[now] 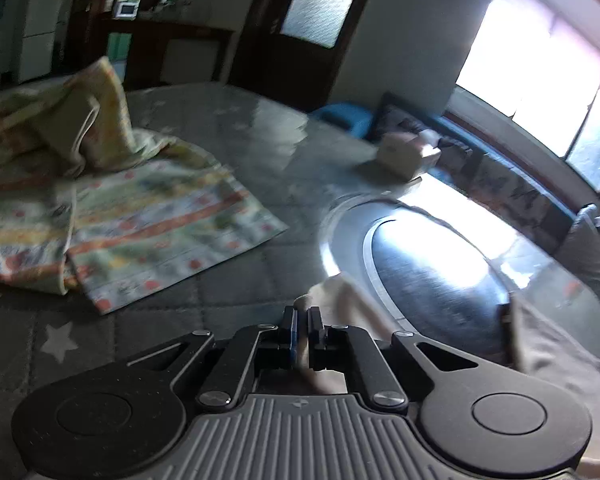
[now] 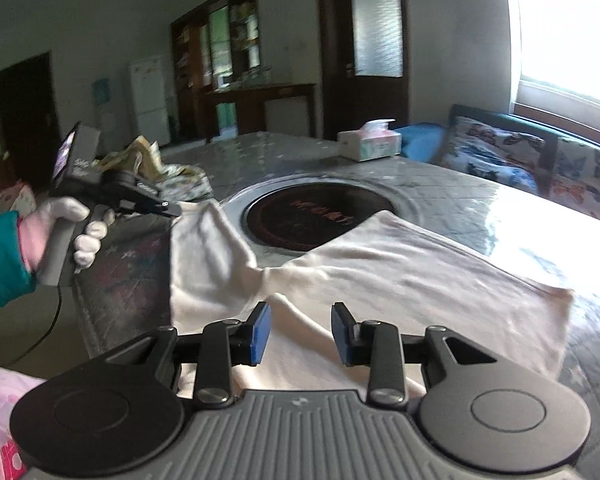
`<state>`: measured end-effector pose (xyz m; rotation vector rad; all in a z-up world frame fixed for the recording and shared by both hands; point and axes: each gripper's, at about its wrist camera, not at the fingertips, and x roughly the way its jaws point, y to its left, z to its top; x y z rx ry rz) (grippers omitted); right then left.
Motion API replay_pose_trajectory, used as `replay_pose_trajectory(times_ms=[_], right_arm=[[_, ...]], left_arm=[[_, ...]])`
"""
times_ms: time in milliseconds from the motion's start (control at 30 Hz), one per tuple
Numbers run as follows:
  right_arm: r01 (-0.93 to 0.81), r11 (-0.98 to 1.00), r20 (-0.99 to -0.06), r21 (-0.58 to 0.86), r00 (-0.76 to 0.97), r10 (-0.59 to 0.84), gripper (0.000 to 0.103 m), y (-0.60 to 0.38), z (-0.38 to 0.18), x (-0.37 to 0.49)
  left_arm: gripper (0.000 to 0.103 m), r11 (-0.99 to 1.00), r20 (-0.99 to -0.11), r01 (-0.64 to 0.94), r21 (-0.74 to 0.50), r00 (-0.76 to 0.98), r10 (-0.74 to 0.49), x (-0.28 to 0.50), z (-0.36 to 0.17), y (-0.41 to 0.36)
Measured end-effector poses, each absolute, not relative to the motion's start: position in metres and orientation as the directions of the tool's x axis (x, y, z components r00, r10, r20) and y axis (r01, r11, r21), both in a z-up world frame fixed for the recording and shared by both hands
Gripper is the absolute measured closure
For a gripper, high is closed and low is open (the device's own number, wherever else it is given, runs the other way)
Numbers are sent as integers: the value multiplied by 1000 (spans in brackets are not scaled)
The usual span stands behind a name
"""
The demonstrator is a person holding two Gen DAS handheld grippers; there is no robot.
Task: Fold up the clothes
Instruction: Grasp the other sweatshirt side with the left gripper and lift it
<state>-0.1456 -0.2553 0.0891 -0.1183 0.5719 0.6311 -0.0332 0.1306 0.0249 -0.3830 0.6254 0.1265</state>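
Two hand-held grippers work one white garment (image 2: 380, 276) on the worktop (image 2: 480, 196).
Left hand-held gripper (image 2: 168, 209) is clenched on a raised corner at 10 o'clock; right hand-held gripper (image 2: 300, 332) hovers released over the near hem. My guess: a fold is under way, calling for that corner to be carried across and laid flat.

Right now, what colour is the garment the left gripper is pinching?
Plain white, no visible print. The garment shows best in the right wrist view, with the left gripper pinching a corner.
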Motion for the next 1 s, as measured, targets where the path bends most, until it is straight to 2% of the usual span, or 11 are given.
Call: replay_pose_trajectory(times_ms=[467,767,1000], right_arm=[[-405,906,-452,121,790,414,70,-321,90,-176],[-250,954,-425,165,855,297,70,-373,83,-207],[-145,971,-438,189,873,215,70,-402,73,-229]], left_arm=[[98,910,-435,211,-358,824,-362,-67,109,11],[98,805,-407,465,-369,698,-589,-84,126,-81],[98,723,-455,580,-376,564,-689,-86,104,-145]])
